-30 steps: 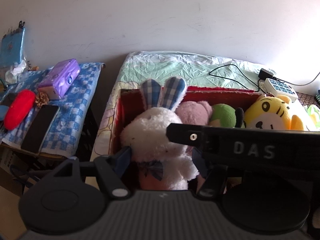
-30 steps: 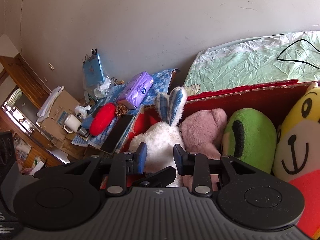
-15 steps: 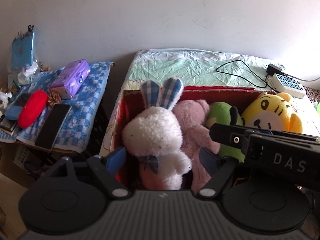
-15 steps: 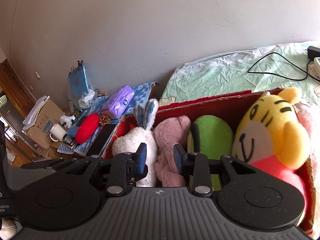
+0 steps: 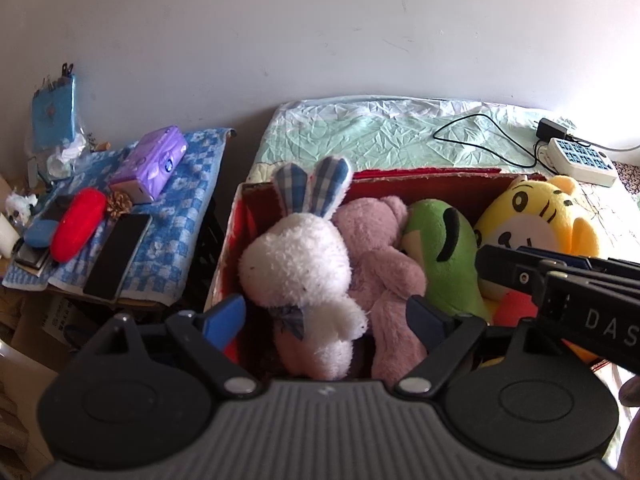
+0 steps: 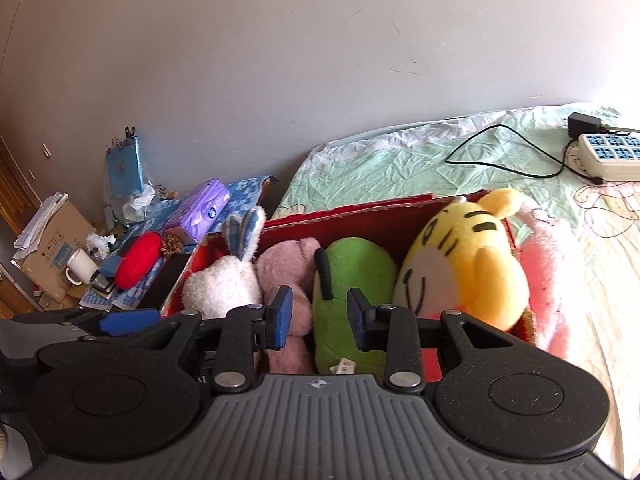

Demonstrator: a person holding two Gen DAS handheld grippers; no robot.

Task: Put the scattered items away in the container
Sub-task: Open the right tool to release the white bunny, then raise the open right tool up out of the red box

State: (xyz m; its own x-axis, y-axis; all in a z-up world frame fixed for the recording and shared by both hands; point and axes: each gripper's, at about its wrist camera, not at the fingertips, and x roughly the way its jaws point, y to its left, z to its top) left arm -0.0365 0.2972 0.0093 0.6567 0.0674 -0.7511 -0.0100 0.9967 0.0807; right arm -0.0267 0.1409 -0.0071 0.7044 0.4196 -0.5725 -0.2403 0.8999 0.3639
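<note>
Red cardboard box [image 5: 236, 232] on the bed is holding four soft toys side by side: the white plush rabbit with checked ears [image 5: 298, 268], a pink plush bear [image 5: 380, 256], a green plush toy [image 5: 444, 256] and a yellow plush tiger [image 5: 536, 216]. The left claw [image 5: 326, 318] is straddling the rabbit, its jaws having just been opening and now released, pads clear. The right claw [image 6: 318, 316] is hanging narrowly parted and empty before the green toy, beside the left claw, which is nearer the rabbit.
</note>
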